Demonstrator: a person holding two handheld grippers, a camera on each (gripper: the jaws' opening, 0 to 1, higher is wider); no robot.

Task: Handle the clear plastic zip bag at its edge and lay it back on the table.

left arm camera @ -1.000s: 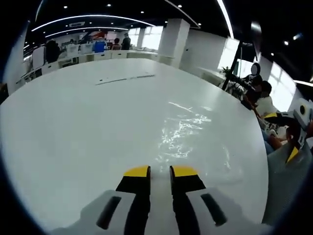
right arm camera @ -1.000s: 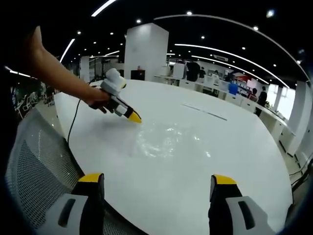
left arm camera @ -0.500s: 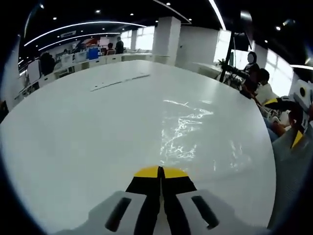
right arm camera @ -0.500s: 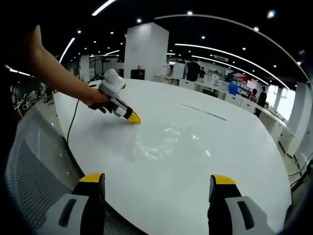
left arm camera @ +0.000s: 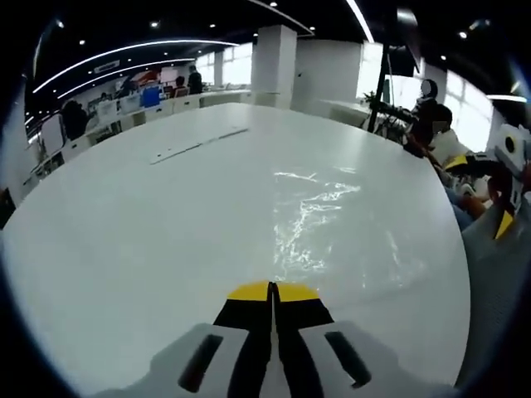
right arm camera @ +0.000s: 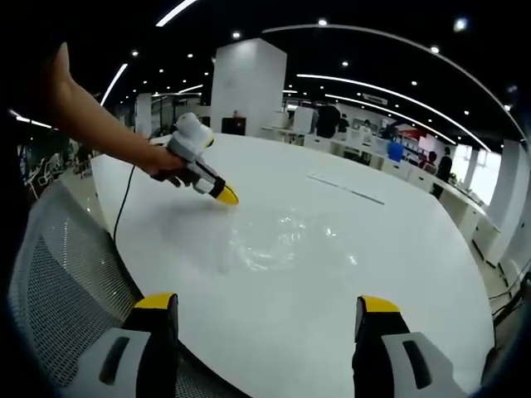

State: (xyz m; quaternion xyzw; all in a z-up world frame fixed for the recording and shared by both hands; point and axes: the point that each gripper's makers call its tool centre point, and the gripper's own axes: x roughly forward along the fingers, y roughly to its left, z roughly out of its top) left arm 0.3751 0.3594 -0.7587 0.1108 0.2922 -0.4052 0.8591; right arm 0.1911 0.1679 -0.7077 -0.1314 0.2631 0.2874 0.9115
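Premises: a large open-plan office under dark ceilings with strip lighting, a white pillar [right arm camera: 246, 83] and distant desks at the back. The work surface is a wide, glossy white table [left arm camera: 124, 215].

Left to right in the right gripper view: a mesh chair back [right arm camera: 58, 274] at the table's near edge; the left gripper [right arm camera: 226, 197], hand-held, its yellow tips low over the table. Its jaws are pressed together; whether bag film sits between them cannot be told.

The clear plastic zip bag [right arm camera: 274, 236] lies crumpled on the table just beyond those tips, consistent with handling at its edge.

The right gripper [right arm camera: 264, 319] waits spread wide, well apart from the bag.

Beyond, a thin strip [right arm camera: 347, 190] lies on the table.
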